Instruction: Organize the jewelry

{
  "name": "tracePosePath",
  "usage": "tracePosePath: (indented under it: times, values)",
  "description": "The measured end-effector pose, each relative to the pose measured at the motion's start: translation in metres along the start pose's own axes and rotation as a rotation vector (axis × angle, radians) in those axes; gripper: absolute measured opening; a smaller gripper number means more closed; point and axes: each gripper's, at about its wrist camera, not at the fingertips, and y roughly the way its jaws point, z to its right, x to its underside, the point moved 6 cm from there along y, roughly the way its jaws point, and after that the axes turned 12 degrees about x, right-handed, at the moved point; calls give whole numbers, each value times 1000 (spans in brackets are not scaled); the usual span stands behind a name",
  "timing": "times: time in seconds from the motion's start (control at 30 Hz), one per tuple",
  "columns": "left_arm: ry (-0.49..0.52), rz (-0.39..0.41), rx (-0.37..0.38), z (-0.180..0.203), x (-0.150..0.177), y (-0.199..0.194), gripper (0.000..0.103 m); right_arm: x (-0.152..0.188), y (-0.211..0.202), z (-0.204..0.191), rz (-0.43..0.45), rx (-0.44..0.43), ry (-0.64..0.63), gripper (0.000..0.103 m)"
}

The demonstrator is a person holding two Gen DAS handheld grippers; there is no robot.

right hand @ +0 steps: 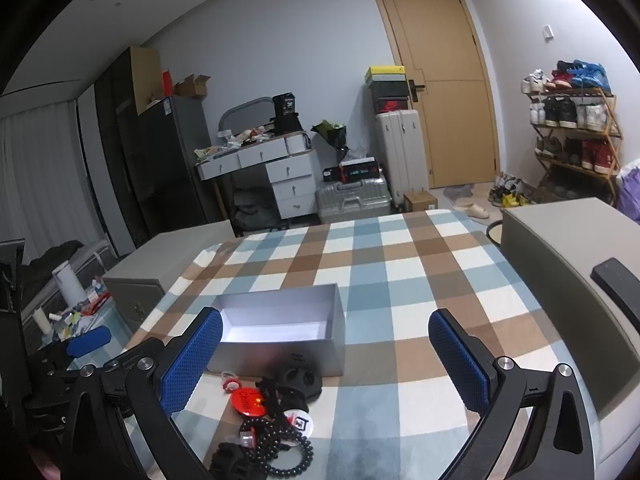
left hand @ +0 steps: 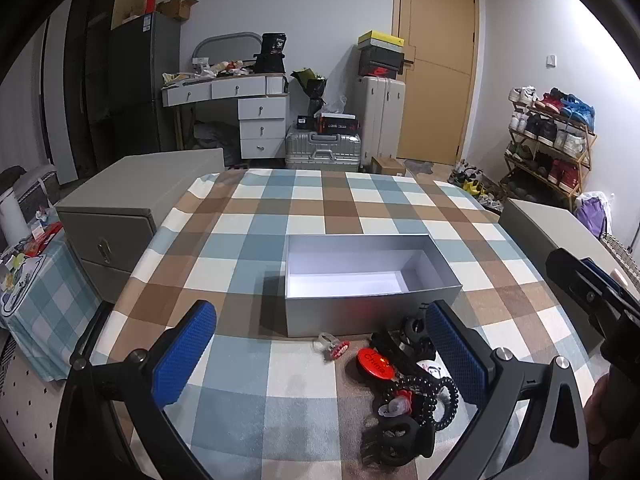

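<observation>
While both grippers gape, one box, one red badge

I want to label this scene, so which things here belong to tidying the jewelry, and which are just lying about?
Belongs to the job:
- open grey box, empty
- red round badge
- black bead bracelet
- clear ring with red top
- black hair claw clip
- left claw and right claw, both open

Just lying about:
- suitcases
- shoe rack
- white drawers
</observation>
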Motion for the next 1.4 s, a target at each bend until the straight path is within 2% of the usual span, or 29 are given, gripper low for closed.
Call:
tracePosePath:
  times: [1.07, 1.23, 1.4]
  values:
    - [-3, -38, 37, 3, 4, 2, 102, 4, 4, 8, -7, 20, 3, 103]
    - [-9, -74, 71, 5, 16, 7, 102, 6, 8, 10, -21, 29, 5, 103]
    - [-14, -159, 130, 8, 44, 17, 102, 9, 11, 10, -32, 36, -10, 103]
